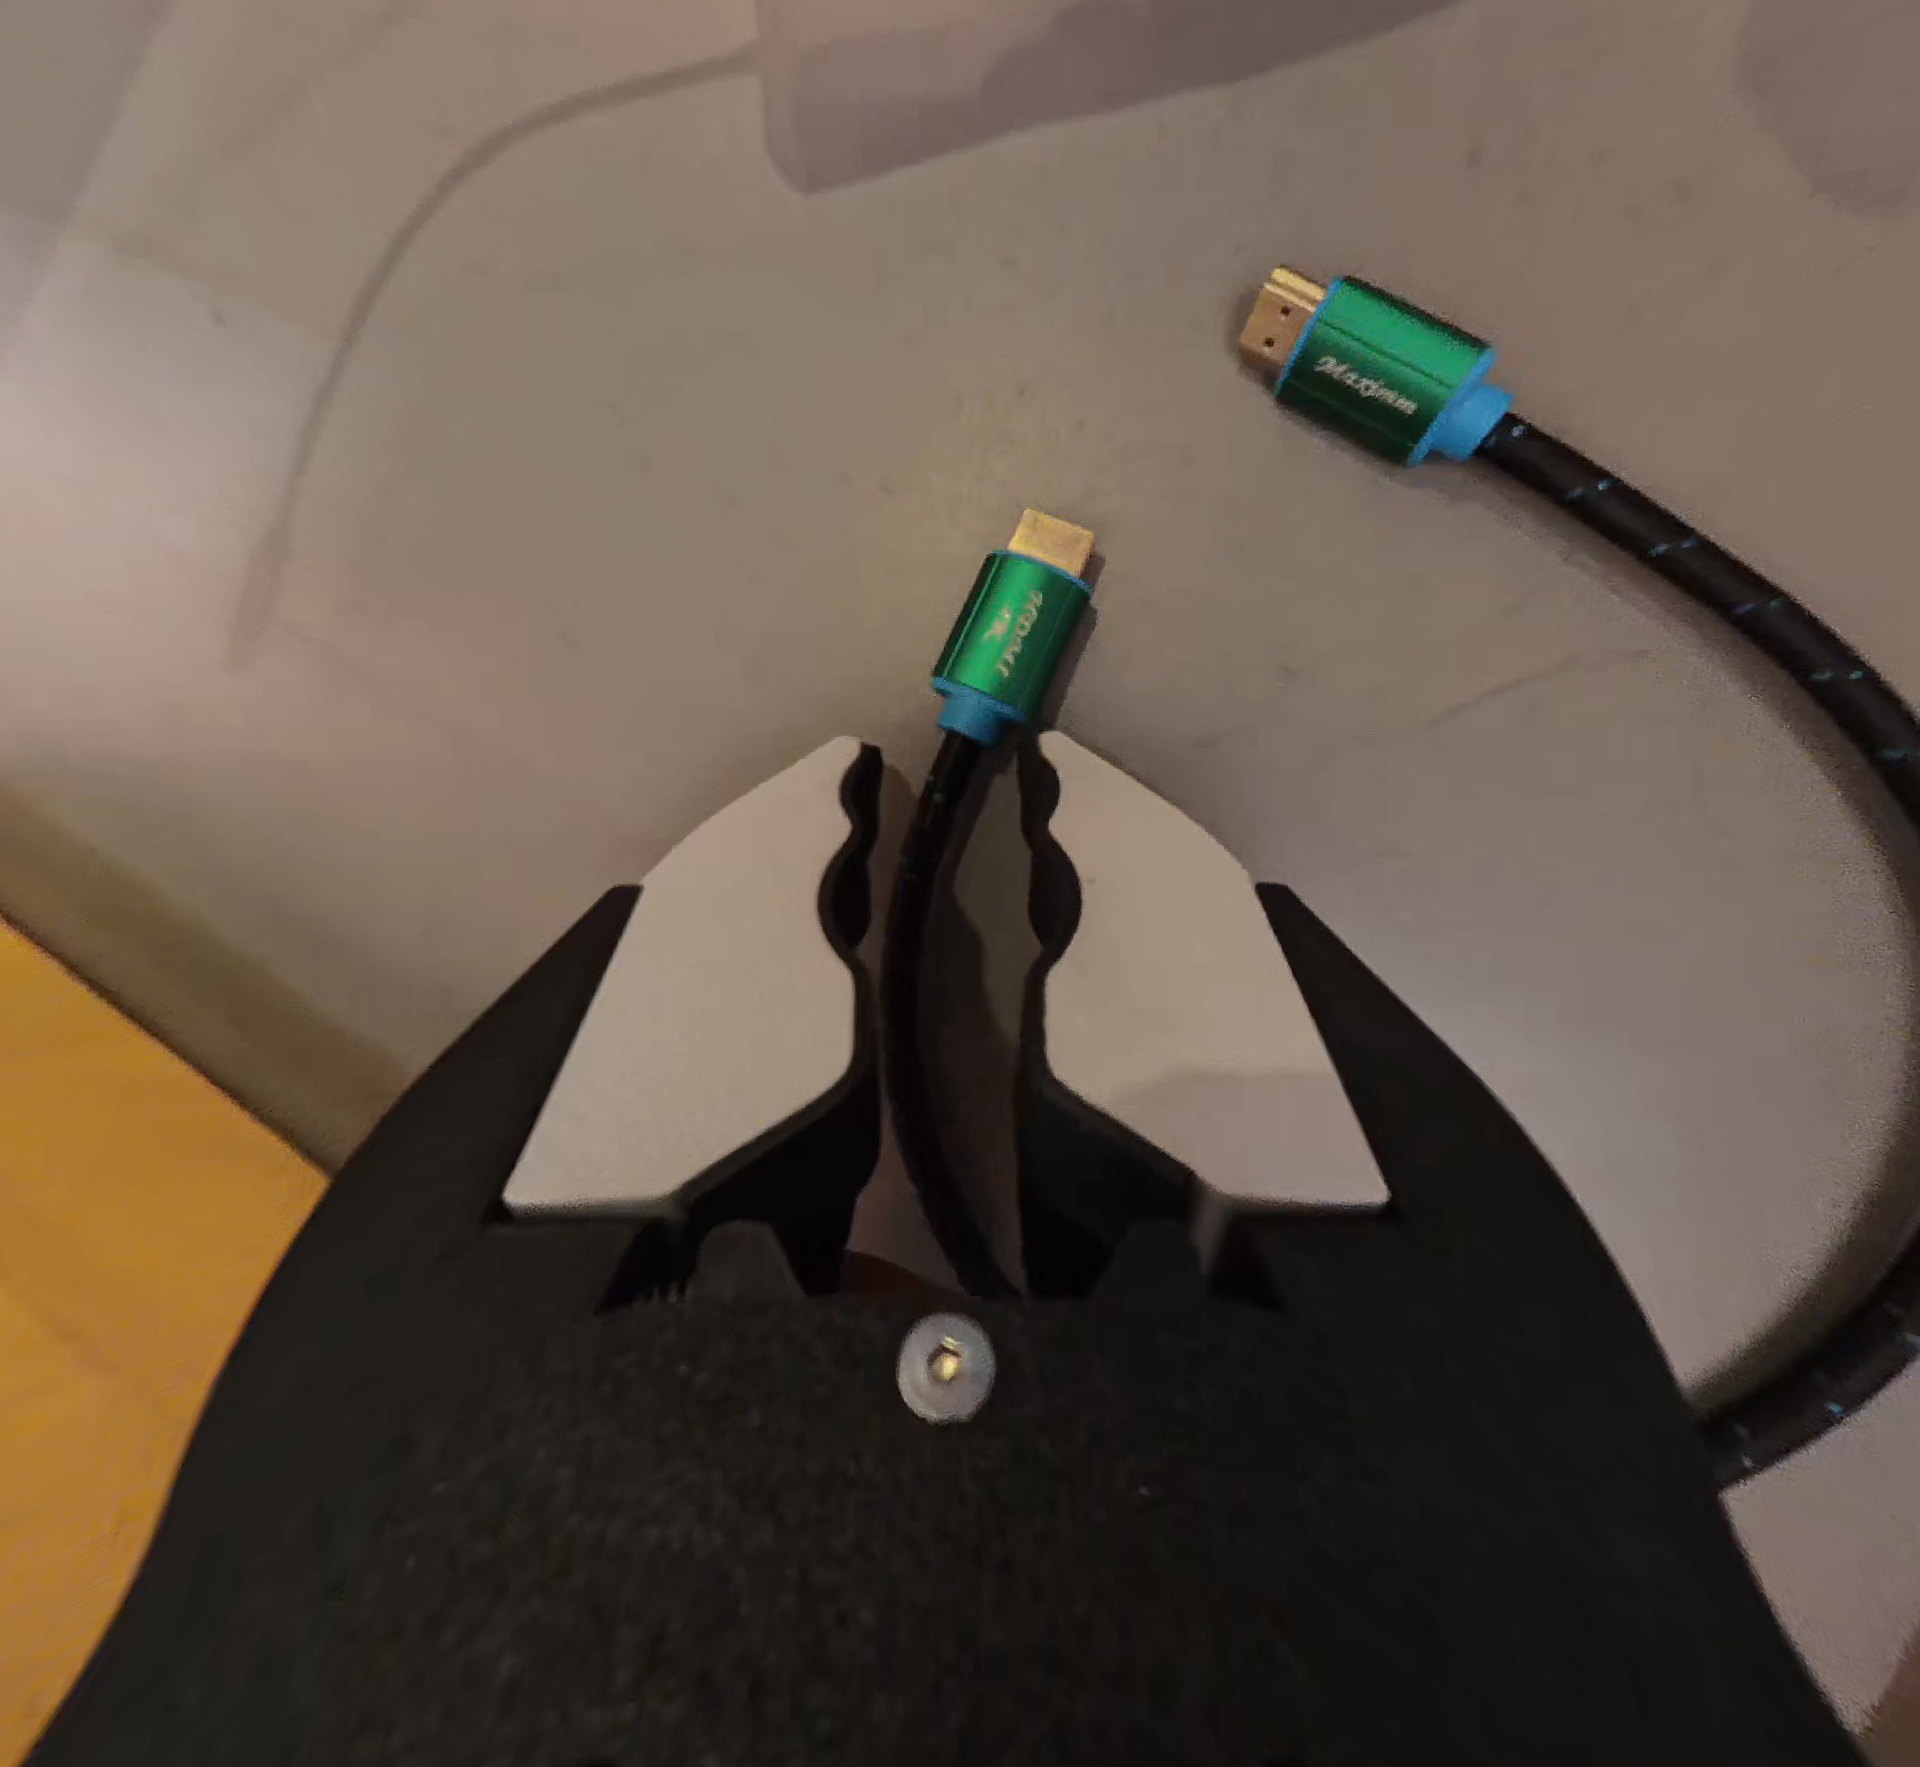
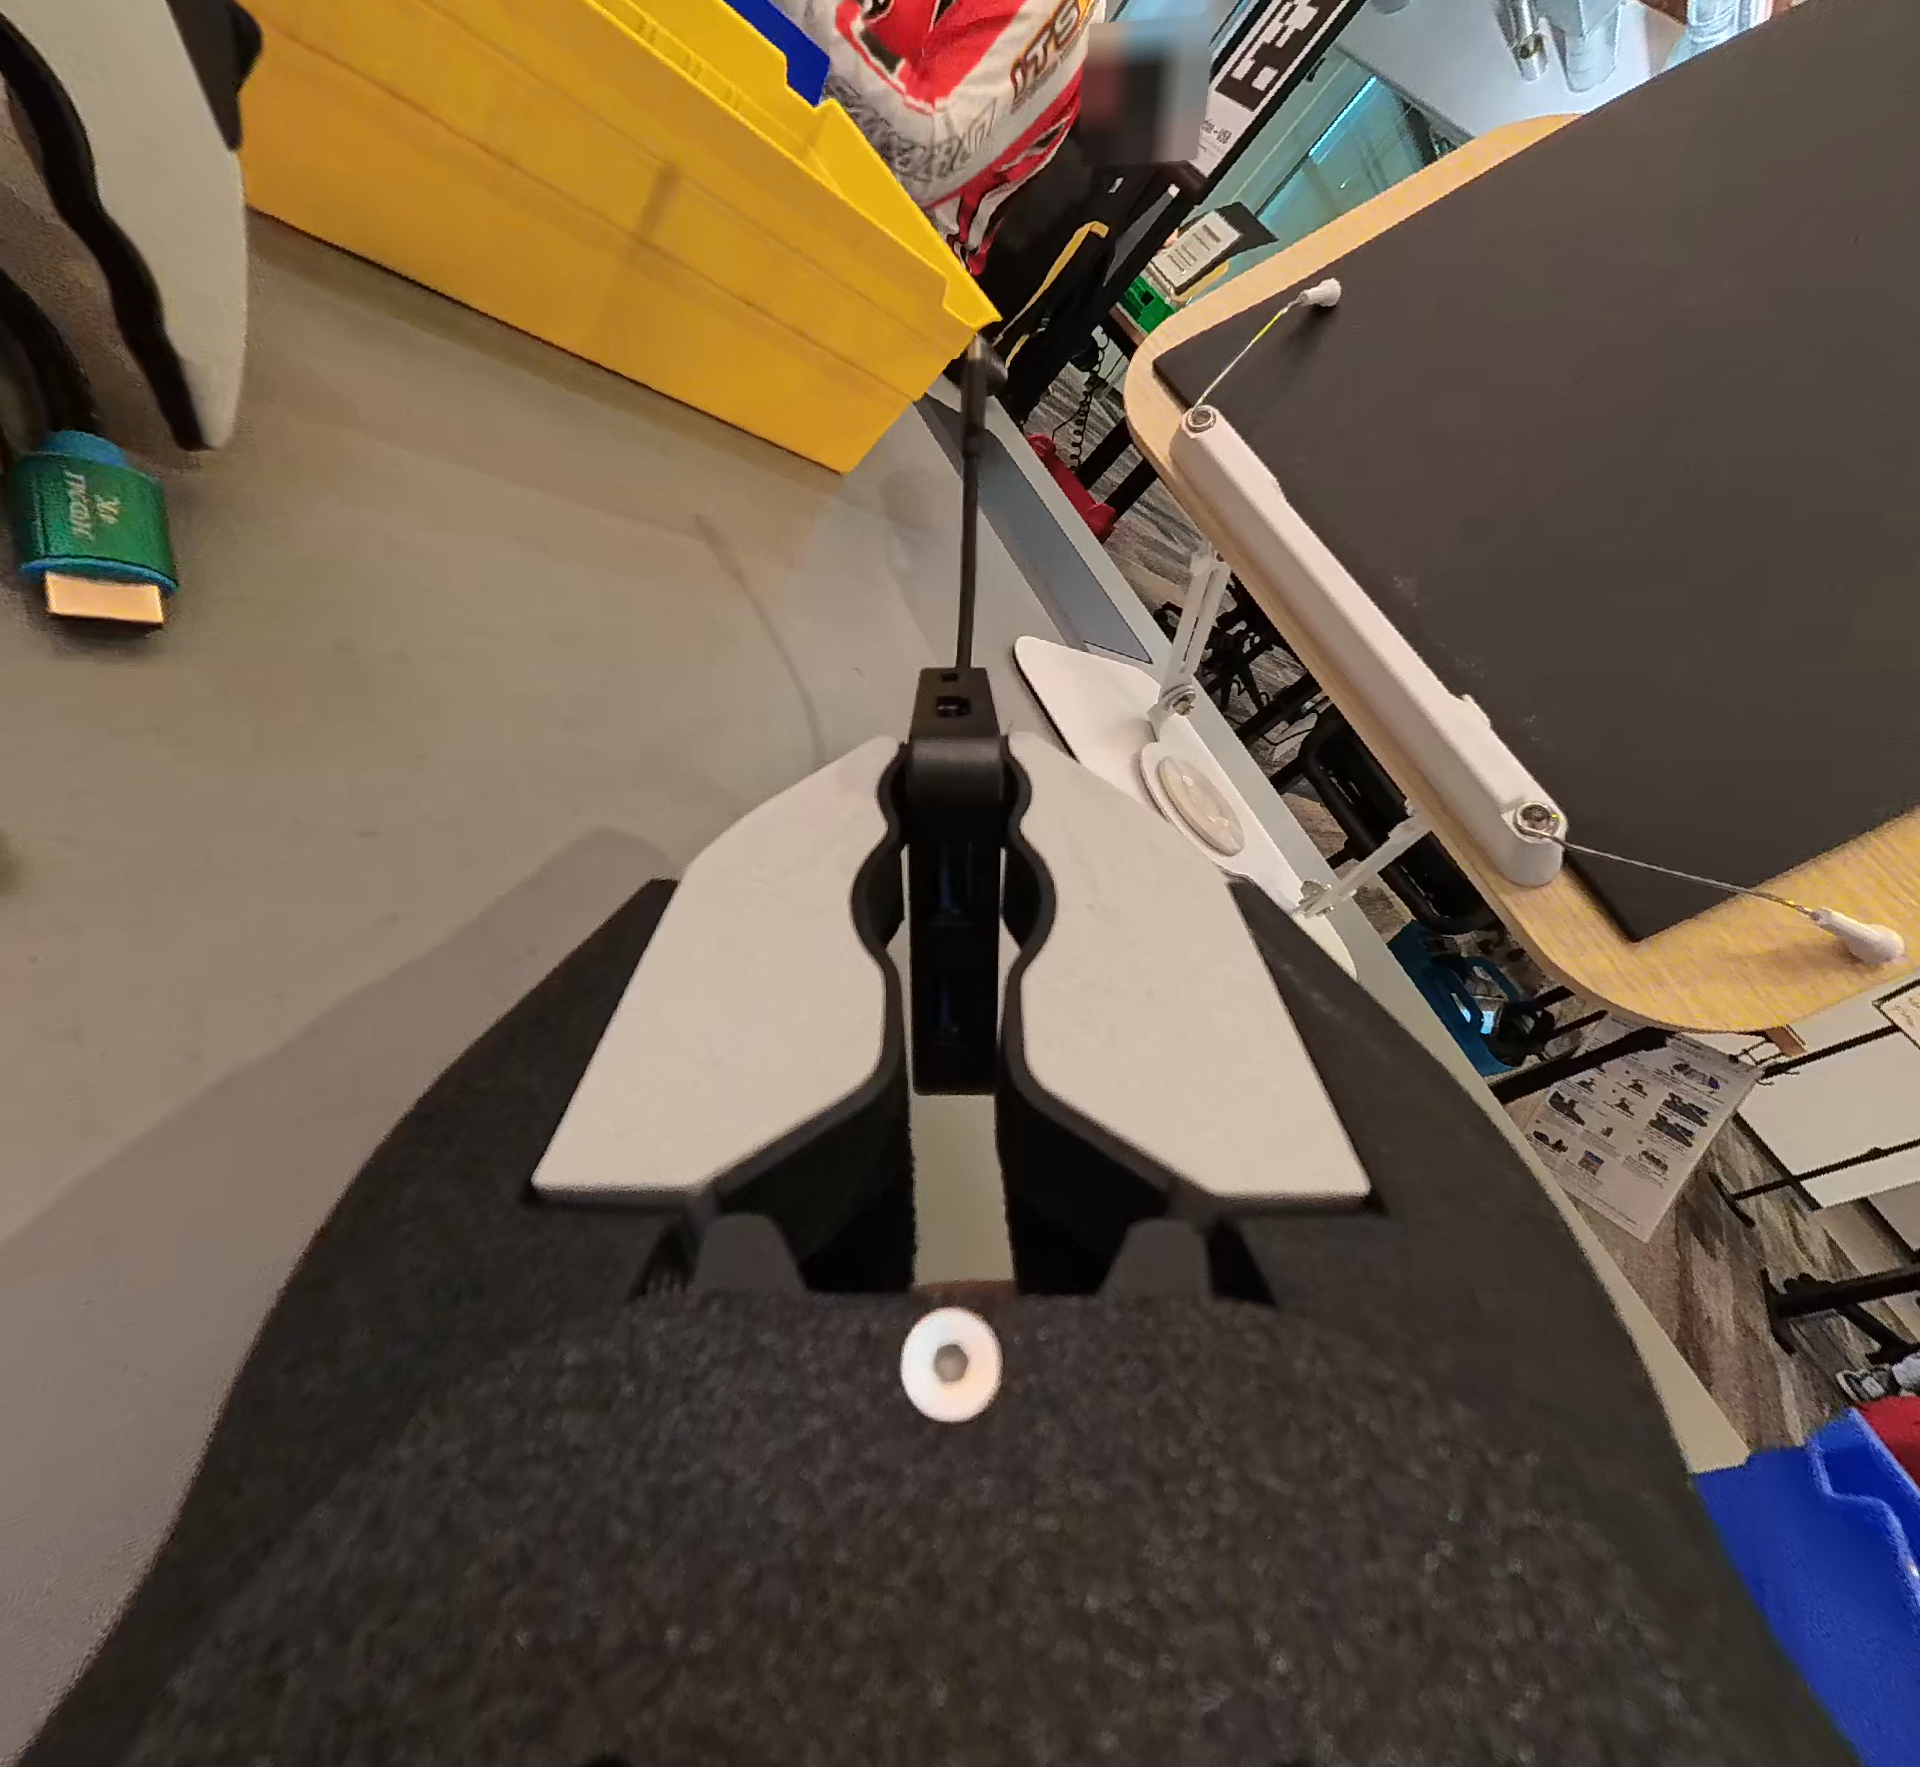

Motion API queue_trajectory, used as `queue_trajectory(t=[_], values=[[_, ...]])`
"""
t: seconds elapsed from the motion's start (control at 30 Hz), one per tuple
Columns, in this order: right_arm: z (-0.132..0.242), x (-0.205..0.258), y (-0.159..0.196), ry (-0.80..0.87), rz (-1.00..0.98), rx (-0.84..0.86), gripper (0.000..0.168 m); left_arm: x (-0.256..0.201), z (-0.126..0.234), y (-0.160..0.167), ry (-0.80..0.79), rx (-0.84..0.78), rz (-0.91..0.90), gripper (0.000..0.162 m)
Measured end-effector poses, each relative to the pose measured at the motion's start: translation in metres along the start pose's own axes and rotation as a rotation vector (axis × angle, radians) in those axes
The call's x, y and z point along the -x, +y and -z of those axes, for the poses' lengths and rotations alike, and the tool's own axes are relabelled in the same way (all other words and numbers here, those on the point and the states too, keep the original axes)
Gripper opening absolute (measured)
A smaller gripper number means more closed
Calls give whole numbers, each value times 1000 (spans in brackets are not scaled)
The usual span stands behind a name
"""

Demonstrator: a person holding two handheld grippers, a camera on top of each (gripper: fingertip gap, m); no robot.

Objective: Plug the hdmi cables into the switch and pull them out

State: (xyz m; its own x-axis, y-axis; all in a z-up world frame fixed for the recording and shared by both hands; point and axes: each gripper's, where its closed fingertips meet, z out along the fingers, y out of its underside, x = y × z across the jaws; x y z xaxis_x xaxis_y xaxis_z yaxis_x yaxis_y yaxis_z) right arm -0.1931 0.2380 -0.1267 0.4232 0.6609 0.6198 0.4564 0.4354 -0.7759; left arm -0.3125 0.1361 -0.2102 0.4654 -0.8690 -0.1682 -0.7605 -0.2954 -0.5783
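Observation:
My left gripper [image 1: 951,761] is shut on a black braided HDMI cable just behind its green plug [image 1: 1013,647], whose gold tip points ahead above the grey table [image 1: 623,367]. The same plug [image 2: 94,522] and a left finger [image 2: 156,159] show at the far left of the right wrist view. A second green HDMI plug [image 1: 1371,367] lies on the table to the right, and its cable curves back toward me. My right gripper [image 2: 954,761] is shut on the black switch [image 2: 951,938], held edge-on above the table. The switch's thin black lead [image 2: 968,522] runs ahead.
Yellow bins [image 2: 582,190] stand at the table's far side. The table's edge runs to the right of my right gripper. Beyond it are a black board with a wood rim [image 2: 1610,470] and a blue bin [image 2: 1829,1592]. An orange wood surface [image 1: 104,1198] lies to the left. Some 20 centimetres of space lies between my two pairs of fingers.

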Motion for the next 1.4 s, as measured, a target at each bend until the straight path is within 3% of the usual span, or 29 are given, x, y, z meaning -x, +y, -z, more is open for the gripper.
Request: queue_trajectory(t=[0.1,0.37,0.57,0.7,1.0,1.1,1.23,1.3,1.4], values=[[0,0,0,-4,-5,-1,13,-7,1,3,49,-45,48,12],[0,4,-2,-19,16,-14,13,3,8,12,-58,-32,169,7],[0,11,-8,18,172,-20,13,-4,40,-43,45,-129,167,6],[0,27,-15,46,372,-23,13,-2,42,-75,51,-95,131,6],[-2,35,-16,33,418,-19,13,-1,30,-71,32,-88,149,6],[-2,30,-15,48,389,-12,13,28,39,-56,-143,-26,101,6],[-2,16,-13,87,324,1,13,87,113,-74,-548,-47,-21,6],[-2,11,-11,99,300,9,13,90,141,-88,-691,-77,-131,6],[-2,8,-9,109,286,16,13,63,137,-95,-769,-86,-290,6]])
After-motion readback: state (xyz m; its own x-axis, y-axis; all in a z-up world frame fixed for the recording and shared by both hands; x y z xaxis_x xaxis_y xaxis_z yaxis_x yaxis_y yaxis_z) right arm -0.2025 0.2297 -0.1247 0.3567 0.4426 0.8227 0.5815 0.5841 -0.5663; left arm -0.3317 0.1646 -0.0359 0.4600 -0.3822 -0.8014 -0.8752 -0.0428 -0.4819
